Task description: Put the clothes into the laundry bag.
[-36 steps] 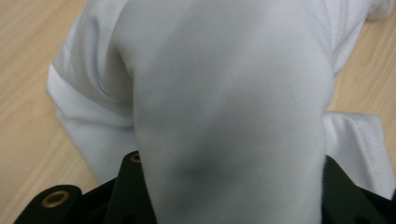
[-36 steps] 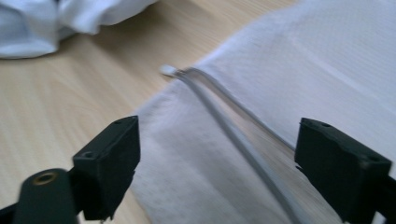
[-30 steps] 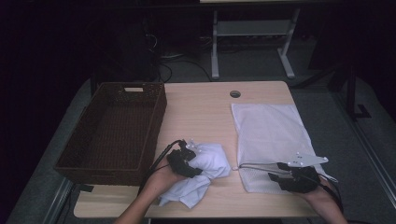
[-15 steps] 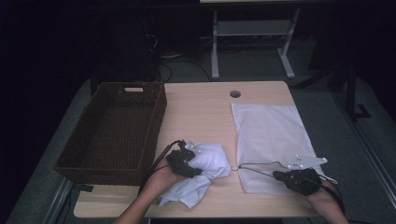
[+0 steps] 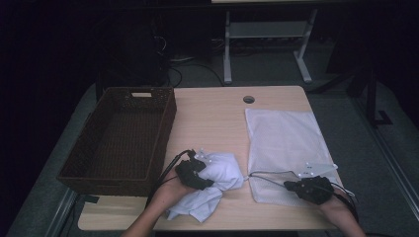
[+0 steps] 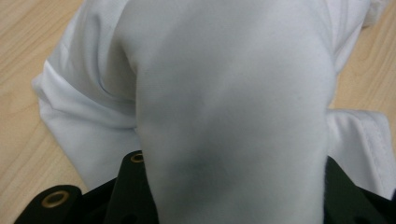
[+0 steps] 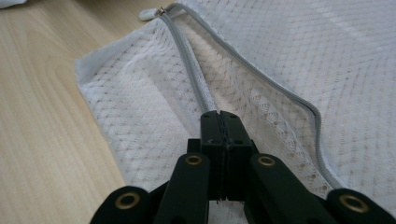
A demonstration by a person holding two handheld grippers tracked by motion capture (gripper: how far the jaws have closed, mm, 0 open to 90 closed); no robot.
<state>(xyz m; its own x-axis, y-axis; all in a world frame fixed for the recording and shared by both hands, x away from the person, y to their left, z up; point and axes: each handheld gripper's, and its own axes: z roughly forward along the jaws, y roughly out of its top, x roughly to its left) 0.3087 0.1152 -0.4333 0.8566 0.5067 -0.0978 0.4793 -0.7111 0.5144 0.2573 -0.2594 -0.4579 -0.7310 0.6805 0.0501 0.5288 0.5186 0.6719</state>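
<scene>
mesh laundry bag (image 5: 284, 143): flat on table, right side; light, limp, open zipper edge best to pinch | right gripper (image 7: 219, 116): jaws just closed on that edge | left gripper (image 5: 193, 174): clamped on soft, bunched white garment (image 6: 224, 93) beside wicker basket (image 5: 118, 133)

Your left gripper (image 5: 193, 174) is a black, blocky body with a white-studded plate on top and a black cable (image 5: 170, 165) looping from its rear; in the left gripper view its linkage carries brass-ringed holes. Your right gripper (image 7: 219, 115) shows flat black link arms with brass-ringed pivots and two square black pads with small screws. From above it bears a grey three-cornered plate (image 5: 316, 169); your forearms are bare.
</scene>
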